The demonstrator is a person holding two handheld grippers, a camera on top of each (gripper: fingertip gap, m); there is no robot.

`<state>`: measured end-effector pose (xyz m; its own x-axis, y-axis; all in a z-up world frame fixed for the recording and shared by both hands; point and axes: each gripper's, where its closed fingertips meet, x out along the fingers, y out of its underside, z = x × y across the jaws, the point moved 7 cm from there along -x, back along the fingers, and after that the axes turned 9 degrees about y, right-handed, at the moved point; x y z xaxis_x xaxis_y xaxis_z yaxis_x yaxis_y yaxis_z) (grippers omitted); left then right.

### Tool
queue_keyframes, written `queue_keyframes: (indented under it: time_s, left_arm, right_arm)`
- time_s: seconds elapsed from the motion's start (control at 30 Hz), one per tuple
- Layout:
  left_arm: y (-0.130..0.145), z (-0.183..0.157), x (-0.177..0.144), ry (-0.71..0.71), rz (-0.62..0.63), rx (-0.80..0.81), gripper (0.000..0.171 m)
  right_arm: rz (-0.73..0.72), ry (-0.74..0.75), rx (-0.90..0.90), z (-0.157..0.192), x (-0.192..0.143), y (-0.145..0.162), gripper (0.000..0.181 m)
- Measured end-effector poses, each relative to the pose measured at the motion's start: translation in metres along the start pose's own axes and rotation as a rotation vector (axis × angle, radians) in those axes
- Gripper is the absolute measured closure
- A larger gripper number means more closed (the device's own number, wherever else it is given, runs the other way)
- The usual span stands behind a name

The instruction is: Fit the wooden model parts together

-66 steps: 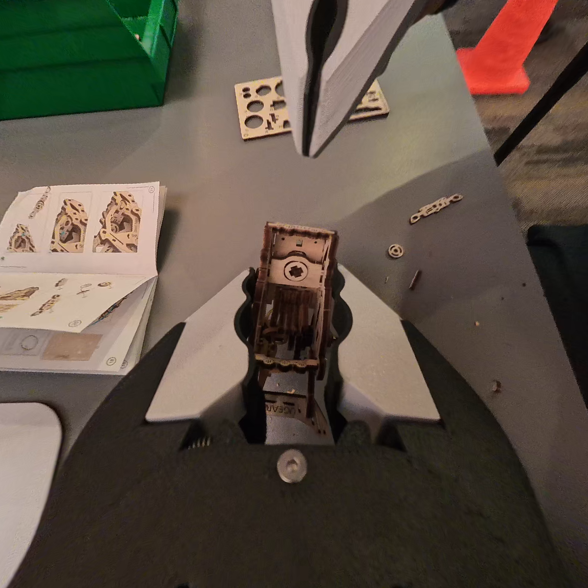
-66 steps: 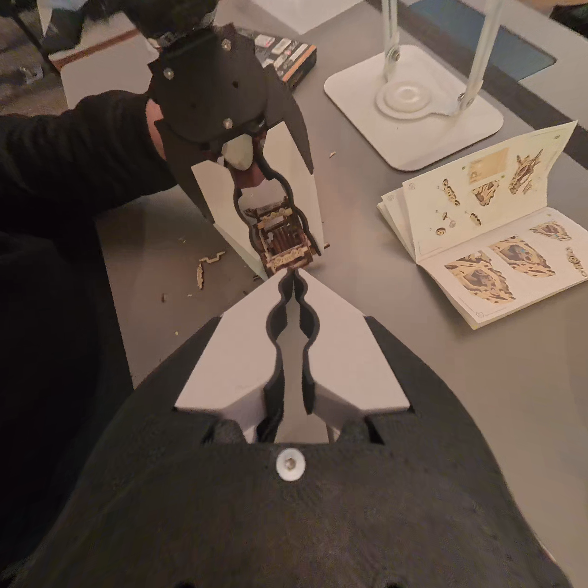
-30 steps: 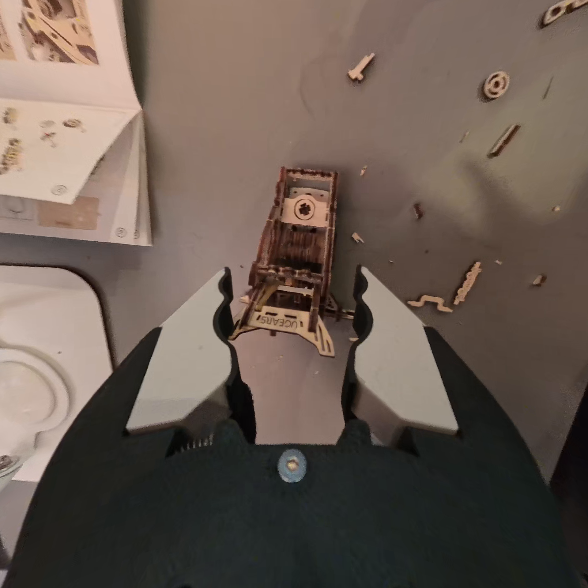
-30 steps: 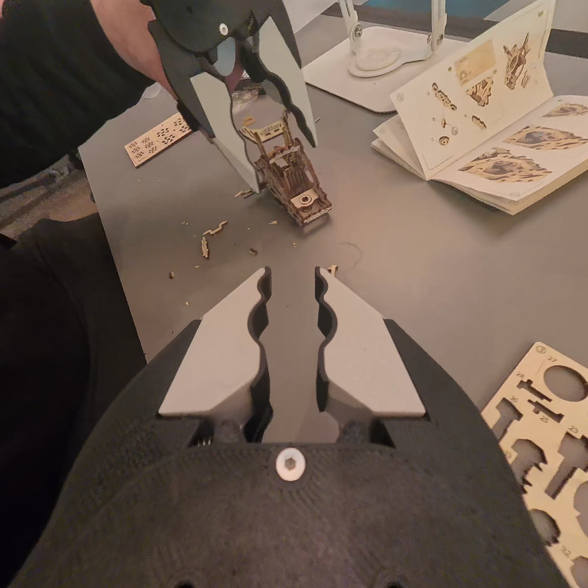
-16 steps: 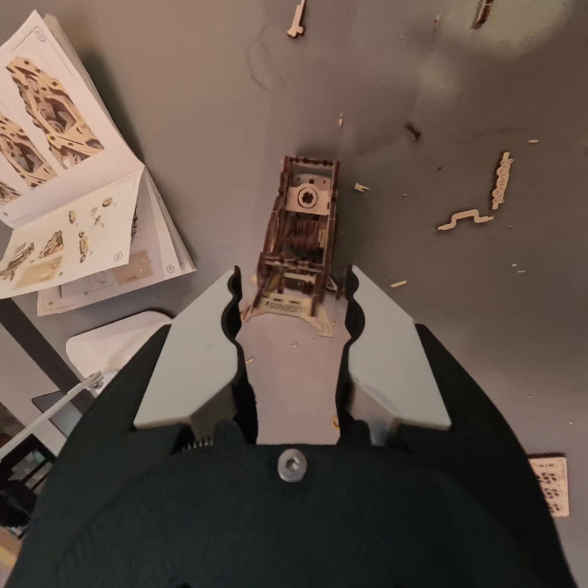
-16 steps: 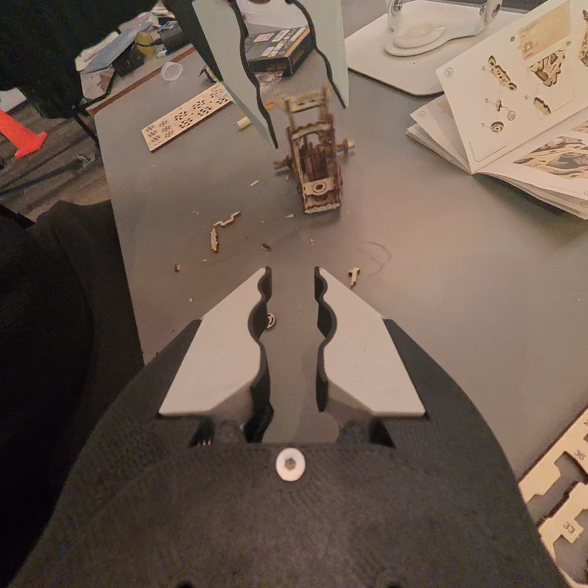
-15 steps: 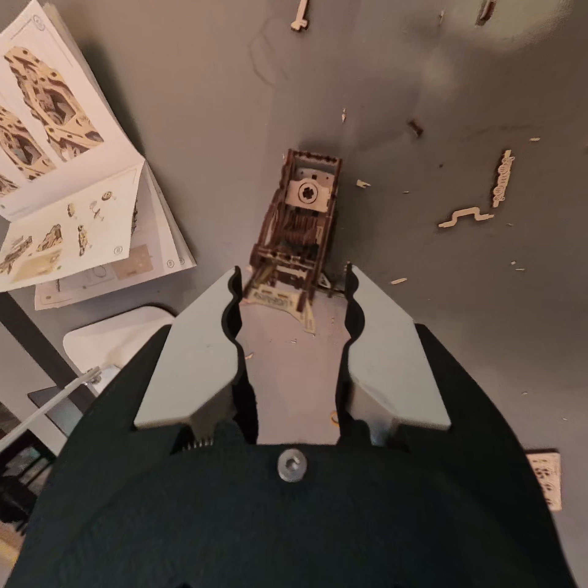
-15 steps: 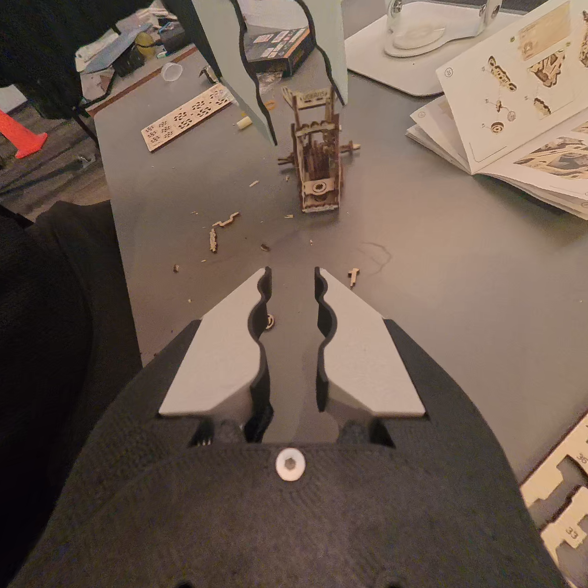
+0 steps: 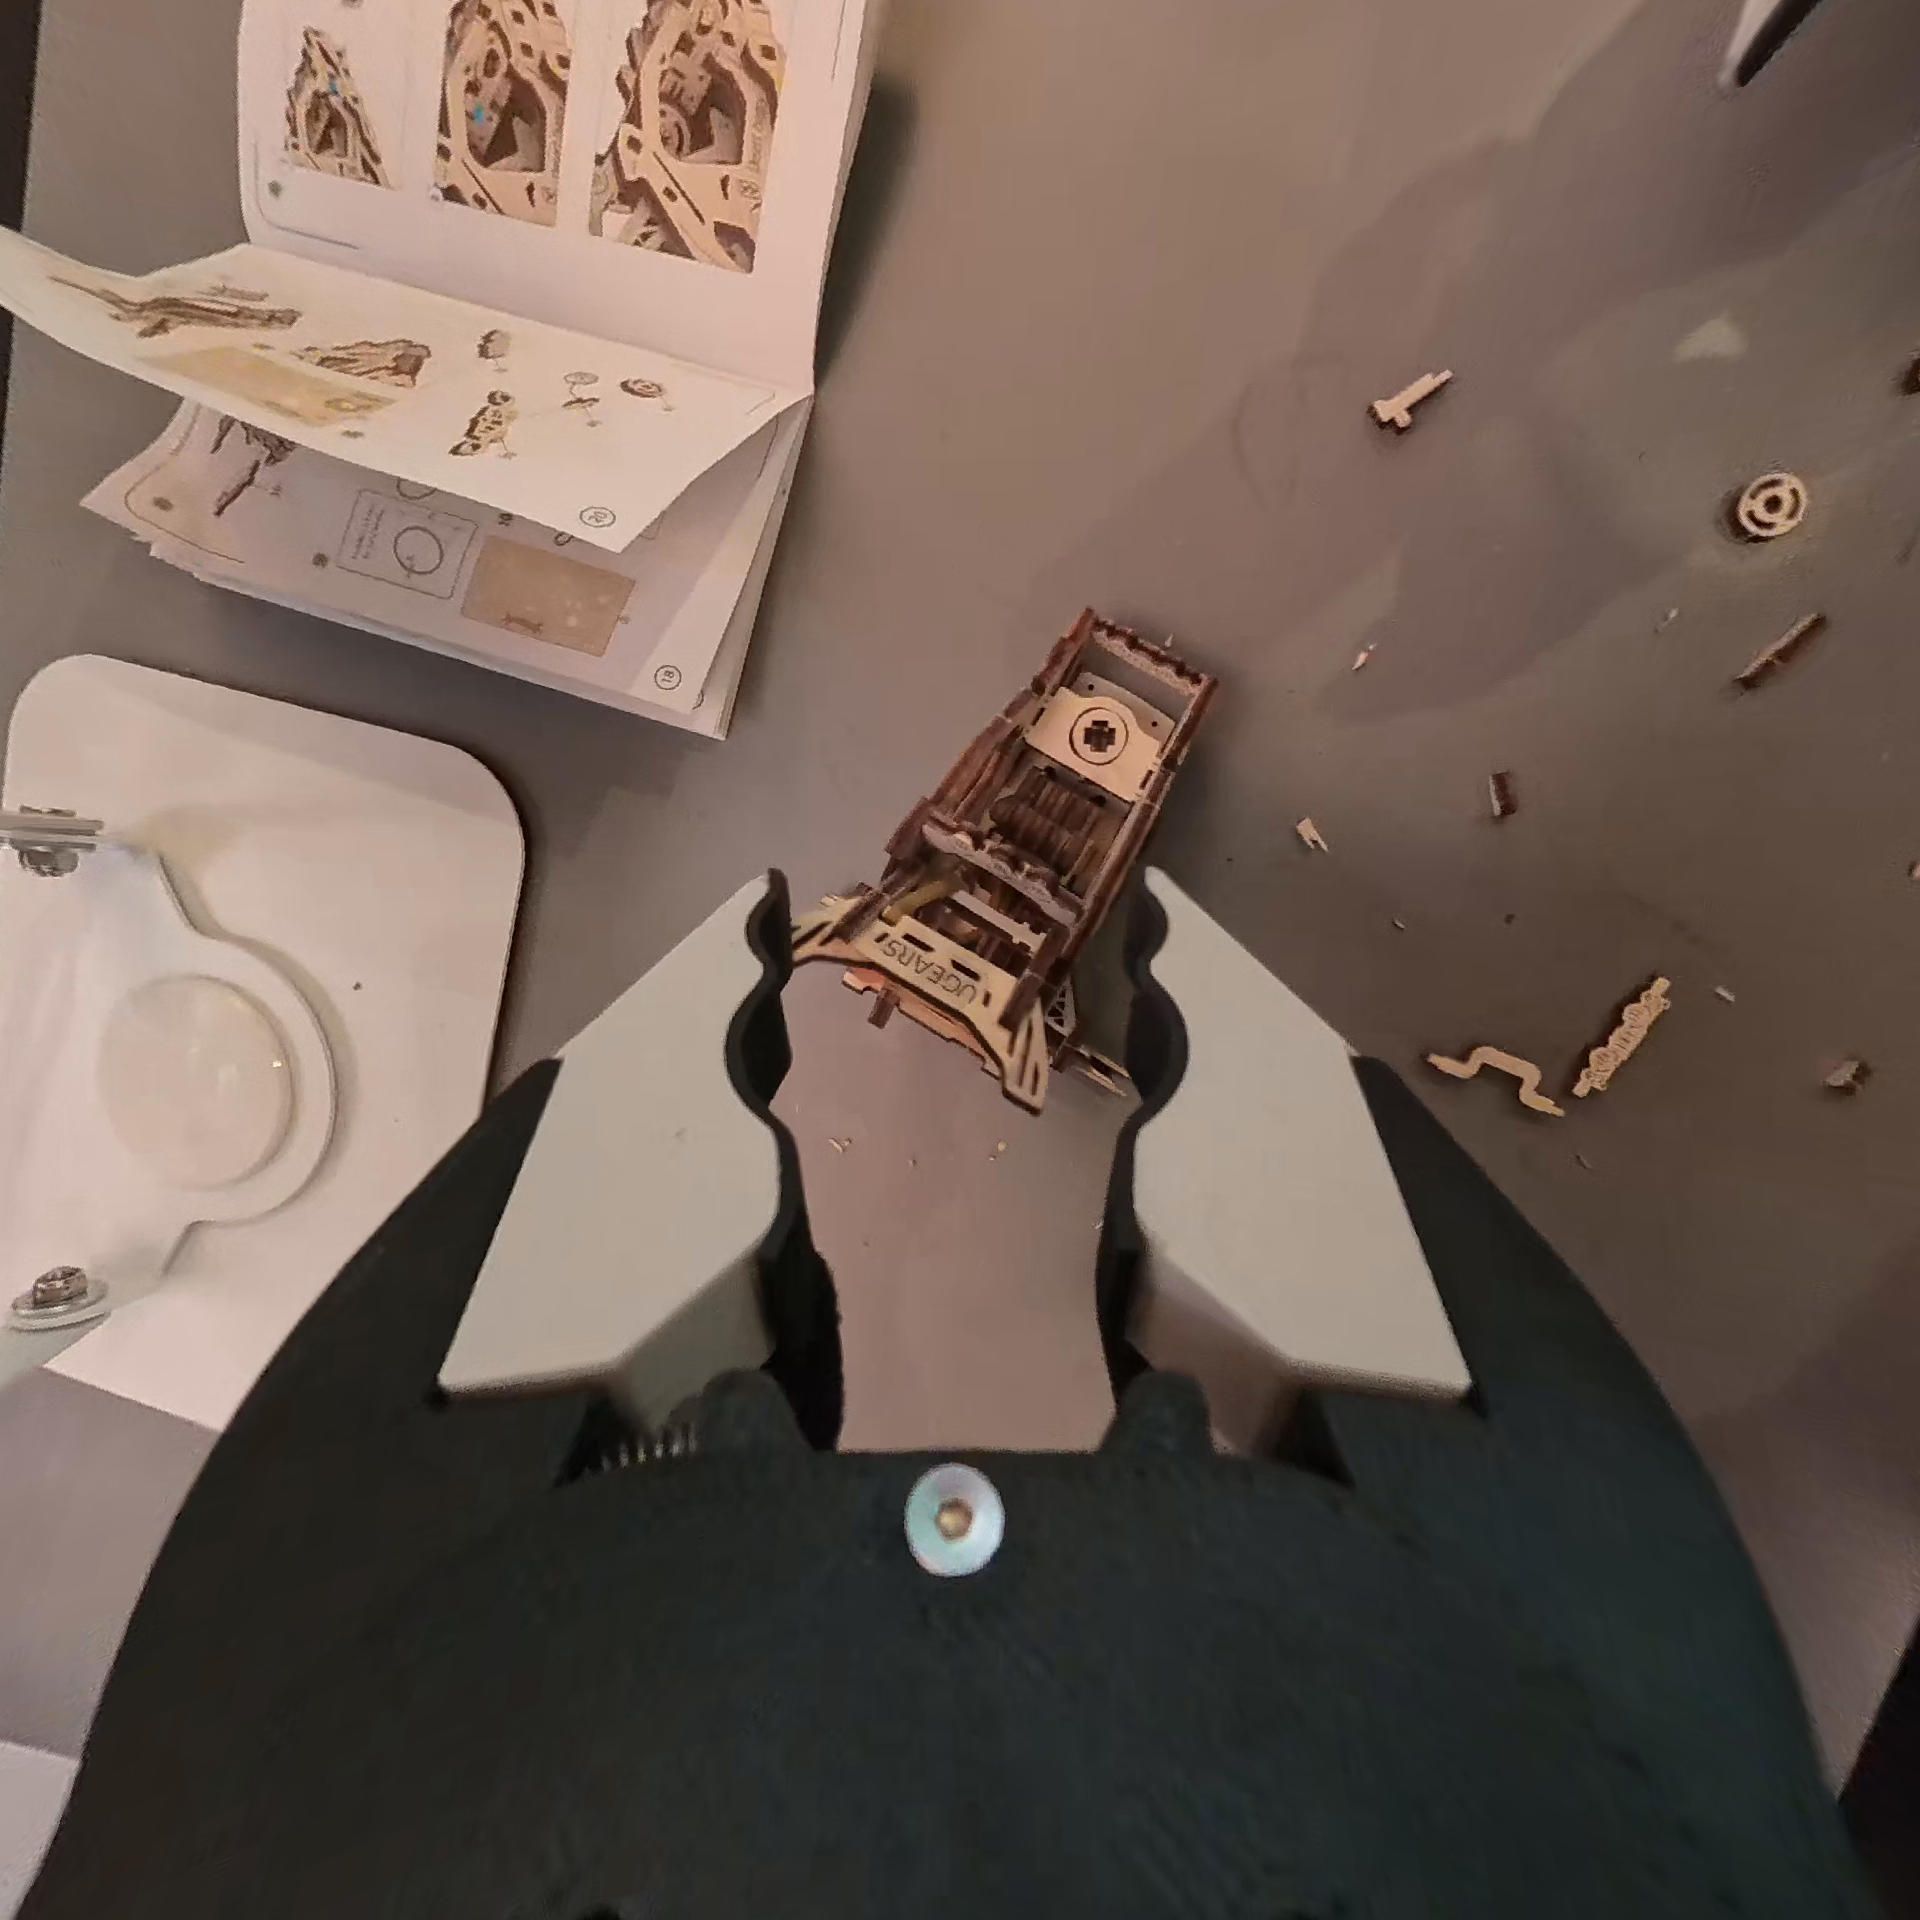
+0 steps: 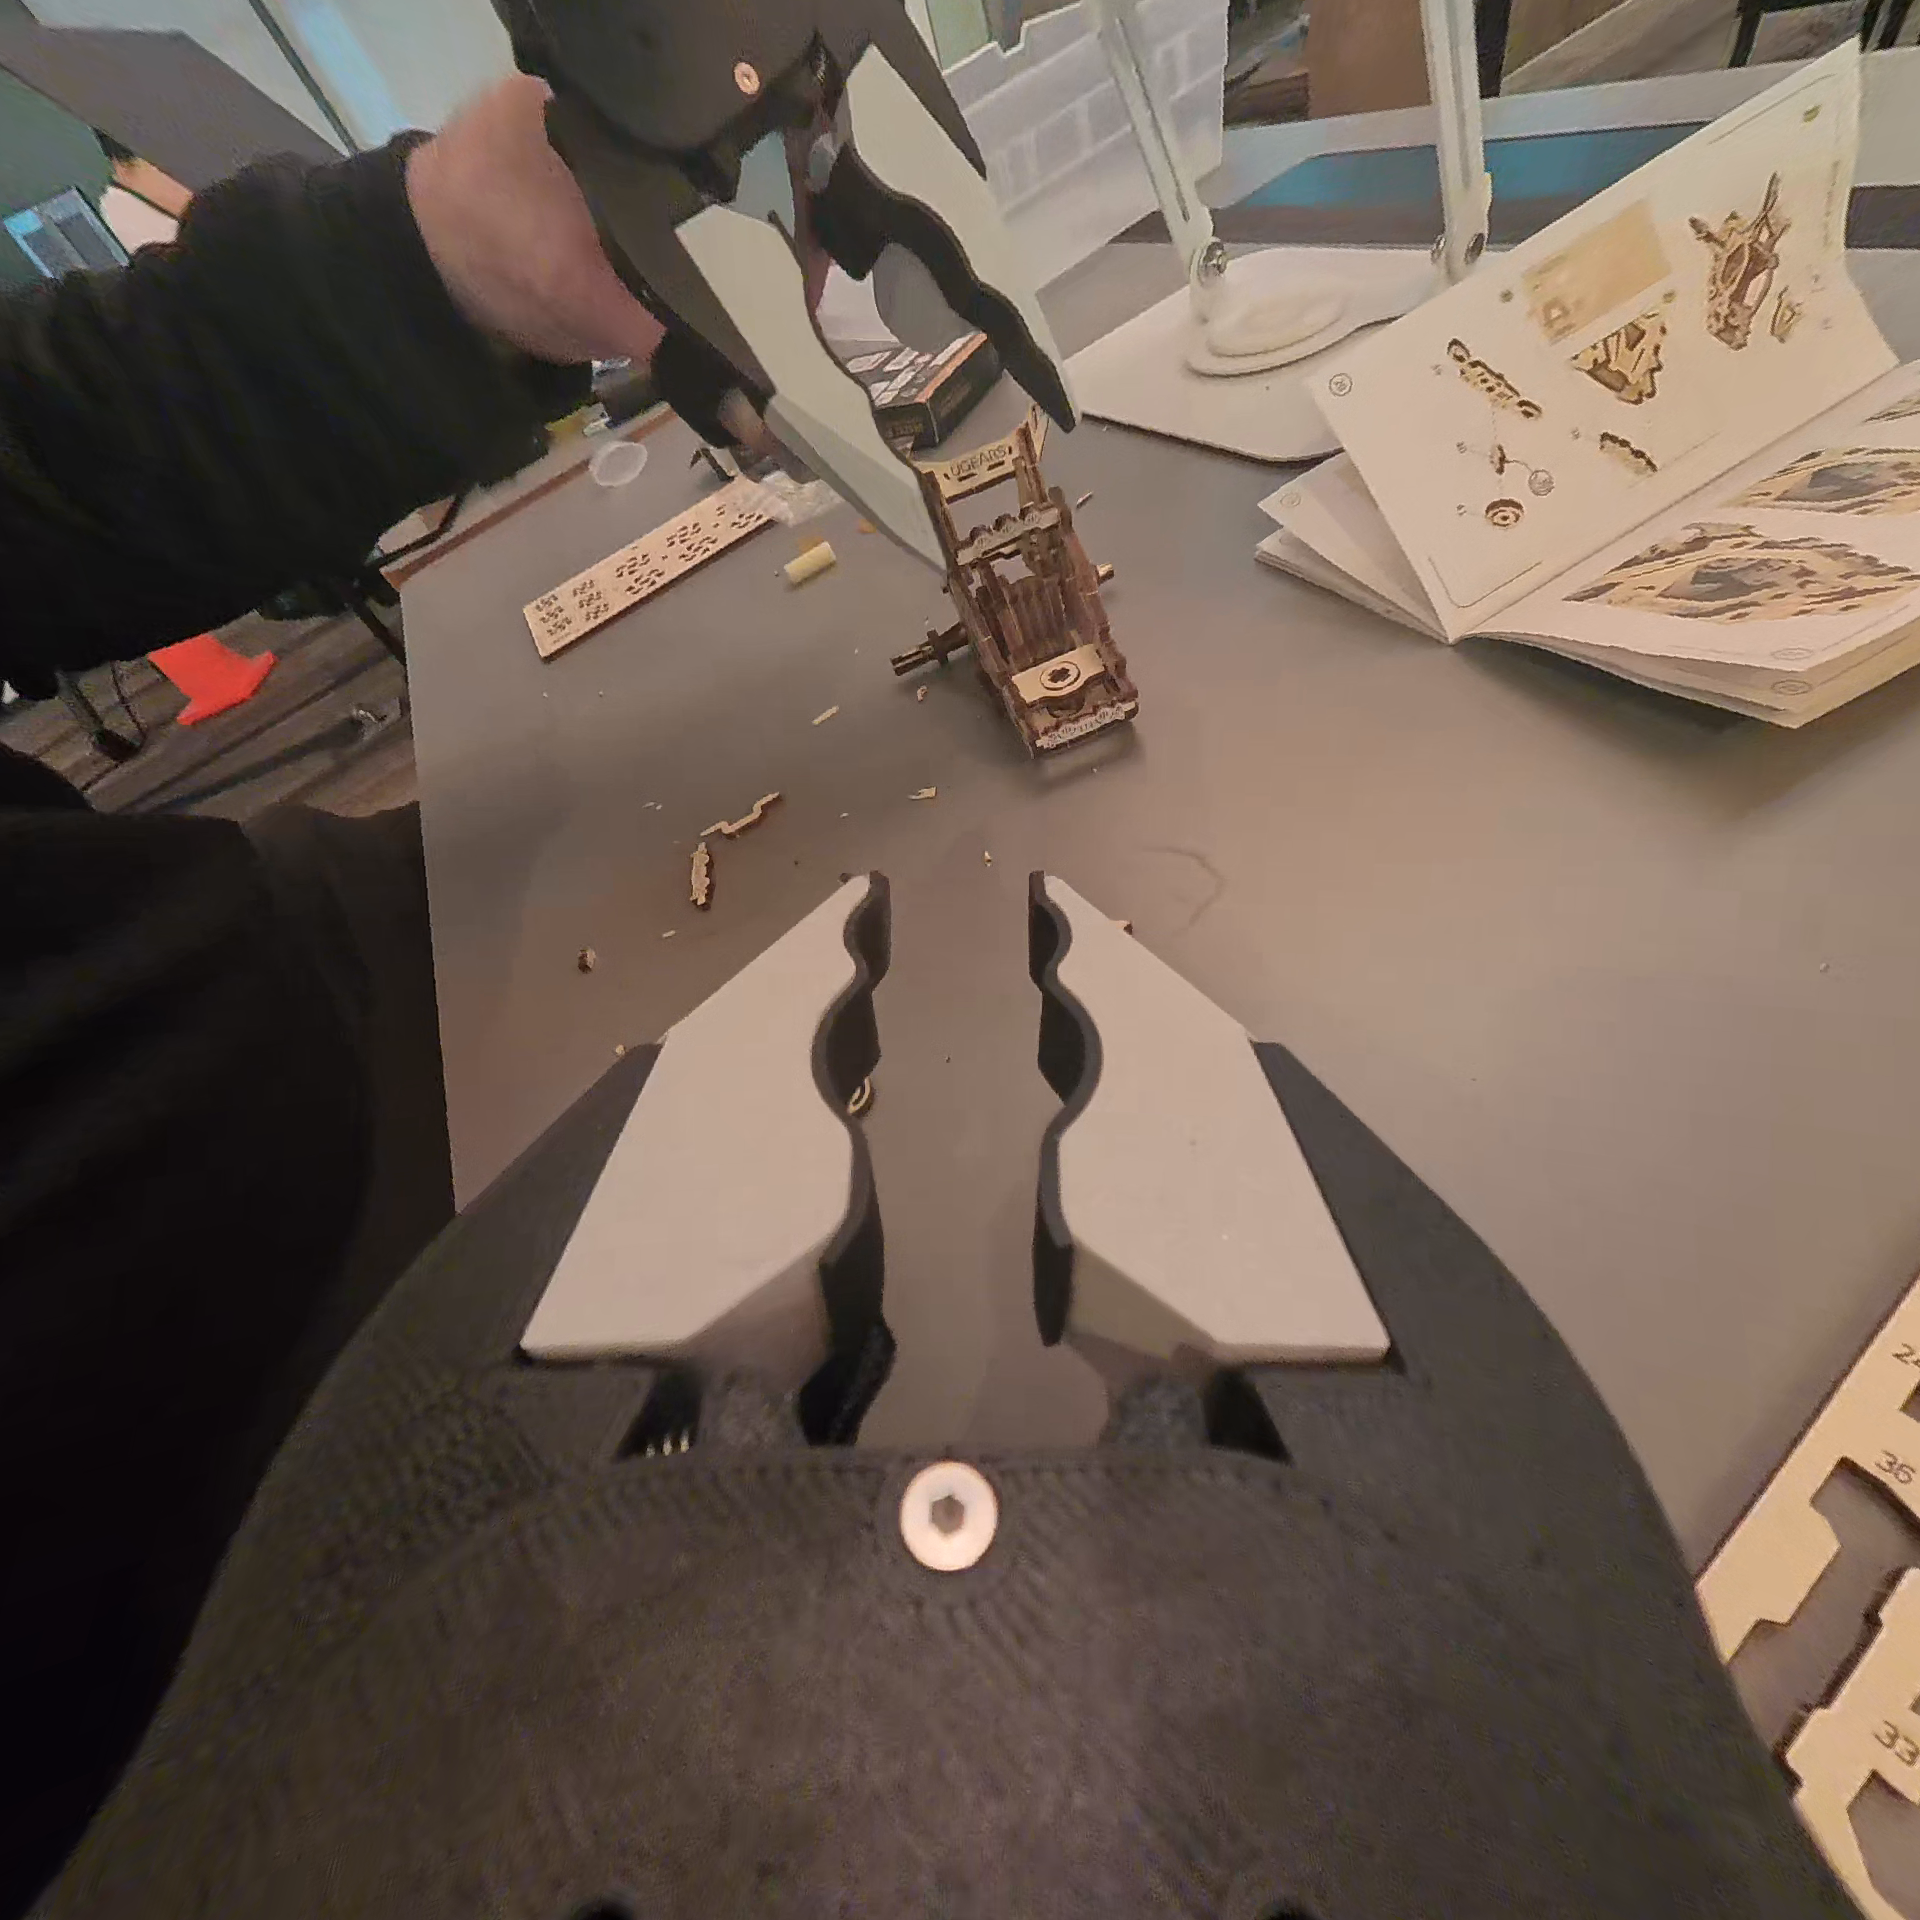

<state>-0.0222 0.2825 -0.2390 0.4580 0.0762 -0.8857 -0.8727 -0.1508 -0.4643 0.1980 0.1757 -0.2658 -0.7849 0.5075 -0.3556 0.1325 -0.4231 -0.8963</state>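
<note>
The brown and tan wooden model [image 9: 1049, 831] rests tilted on the grey table [image 9: 1143, 312]. Its labelled tan end plate points up at my left gripper [image 9: 958, 894]. That gripper is open and its fingertips stand on either side of the plate. I cannot tell whether they touch it. In the right wrist view the model [image 10: 1029, 613] leans under the left gripper [image 10: 997, 488], which a hand in a black sleeve holds. My right gripper [image 10: 958, 883] is open and empty, well short of the model. Loose wooden parts lie near: a ring [image 9: 1771, 507], a T-shaped piece [image 9: 1408, 403], a zigzag piece [image 9: 1491, 1075].
An open instruction booklet [image 9: 520, 312] lies left of the model, also in the right wrist view [image 10: 1662, 499]. A white lamp base [image 9: 260, 987] sits beside it. Punched part sheets [image 10: 655, 571] [image 10: 1849, 1507] and a black box [image 10: 925, 390] lie on the table. Wood chips are scattered about. My right fingertips sit around 15 centimetres from my left ones. To the T-shaped piece [image 9: 1408, 403]: right tips about 6 centimetres, left tips about 12 centimetres.
My left gripper, earlier shut on the model in the air, has set it on the table and opened. The model has since turned and tilted. My right gripper opened and drew back.
</note>
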Motion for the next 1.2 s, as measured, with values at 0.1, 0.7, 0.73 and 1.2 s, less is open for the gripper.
queue_keyframes:
  time_s: [0.1,0.7,0.73,1.2]
  left_arm:
    - [-0.001,0.003,0.003,-0.008,0.040,0.047,0.122]
    - [-0.010,-0.001,-0.020,-0.131,-0.060,-0.097,0.085]
    - [-0.003,0.000,-0.021,-0.146,-0.077,-0.154,0.081]
    - [0.011,0.009,0.012,0.060,-0.005,-0.094,0.131]
  right_arm:
    - [-0.016,-0.007,0.003,0.000,-0.002,-0.001,0.157]
    - [-0.092,-0.050,0.036,-0.002,-0.010,-0.005,0.158]
    - [-0.095,-0.050,0.034,-0.002,-0.010,-0.005,0.158]
    - [-0.260,-0.038,0.113,-0.011,-0.034,-0.014,0.157]
